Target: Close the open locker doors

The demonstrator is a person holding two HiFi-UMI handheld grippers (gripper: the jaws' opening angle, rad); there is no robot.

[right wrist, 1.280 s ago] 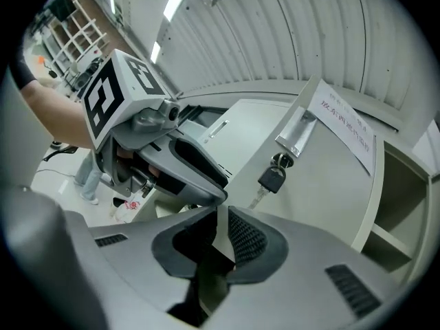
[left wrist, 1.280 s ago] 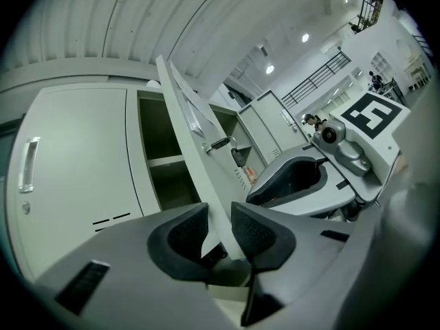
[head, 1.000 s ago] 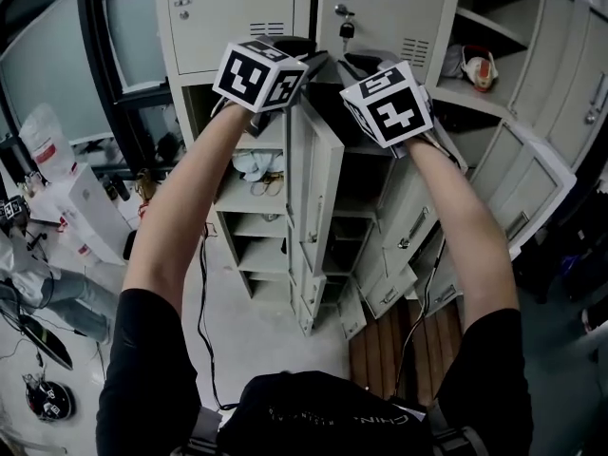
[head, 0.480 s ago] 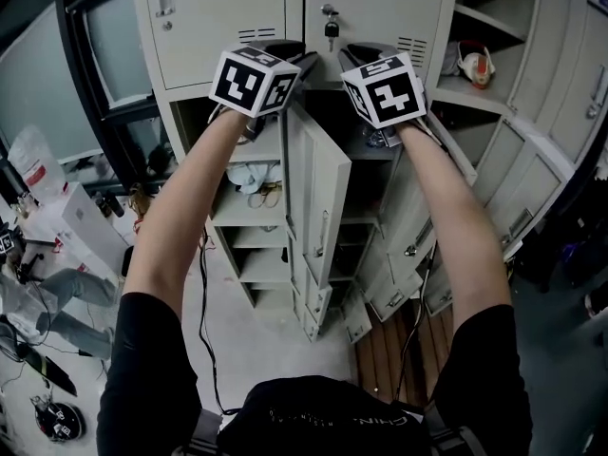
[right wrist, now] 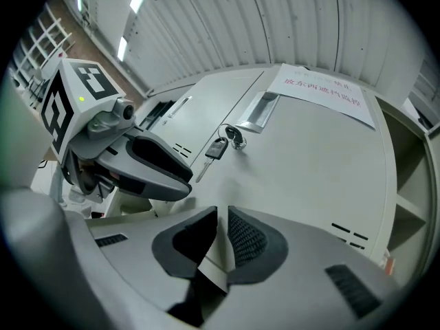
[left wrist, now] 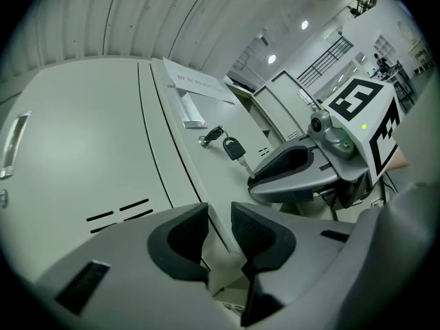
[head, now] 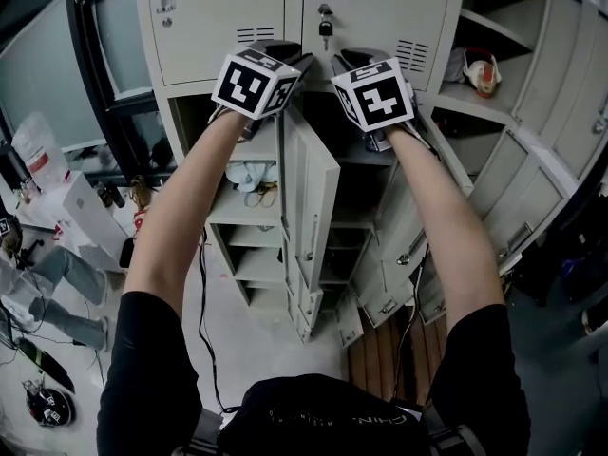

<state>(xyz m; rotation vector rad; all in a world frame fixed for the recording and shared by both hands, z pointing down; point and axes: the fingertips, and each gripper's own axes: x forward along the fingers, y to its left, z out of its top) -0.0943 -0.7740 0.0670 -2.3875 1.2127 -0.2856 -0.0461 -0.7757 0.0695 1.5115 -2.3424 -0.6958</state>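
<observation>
Head view: both tools are raised against the closed upper lockers. The left tool [head: 293,57] and the right tool [head: 348,60] sit side by side, just under the key [head: 325,28] hanging in its lock. The nearest open locker door [head: 319,193] lies below them and between the two forearms. It stands out from the locker front toward the person, its long axis vertical and its top edge just under the gap between the tools. On its left is an open compartment with shelves [head: 249,202], on its right a dark open one [head: 366,193]. I cannot tell which of the two it closes. Both tools are about equally near it, and either would have to drop to reach its face. More open doors [head: 518,207] hang further right, nearer the right tool.

Left gripper view: the jaws stand a narrow gap apart with nothing between them. Only the seam of the closed lockers shows through the gap. The right tool hovers just beside, and no part of the open door can be picked out with certainty here.

Right gripper view: the jaws are almost together, leaving a slit. A pale strip shows in that slit, probably the door's top edge below, though whether it is pinched cannot be made out.
</observation>
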